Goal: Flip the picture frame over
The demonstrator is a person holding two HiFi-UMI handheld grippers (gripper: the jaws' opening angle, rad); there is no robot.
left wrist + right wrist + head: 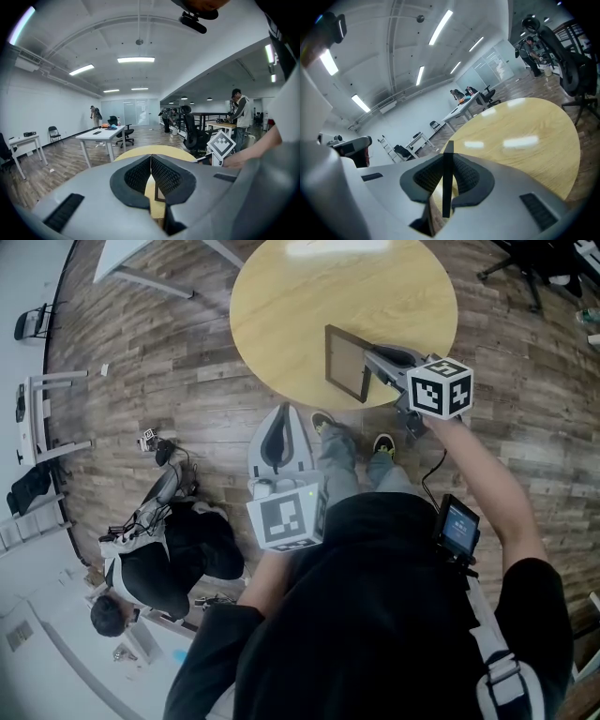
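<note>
A person stood at the near edge of a round wooden desk, holding one gripper in each hand. The right gripper held the picture frame up on its edge, close to the desk's near edge and towards its right side. Its fingers were clenched on the frame's thin dark rim, which ran straight up between the pads in the right gripper view. The frame stood halfway between face-up and face-down, which suggested the flip was about half done (whether its lower edge touched the desk could not be told). The grip on one side edge probably let the rest of the frame swing clear above the wood.

The left gripper hung back off the desk, near the person's legs, likely kept out of the way. Its fingers were pressed together with nothing between them.

Counted: one picture frame, one round desk carrying it, two grippers.
</note>
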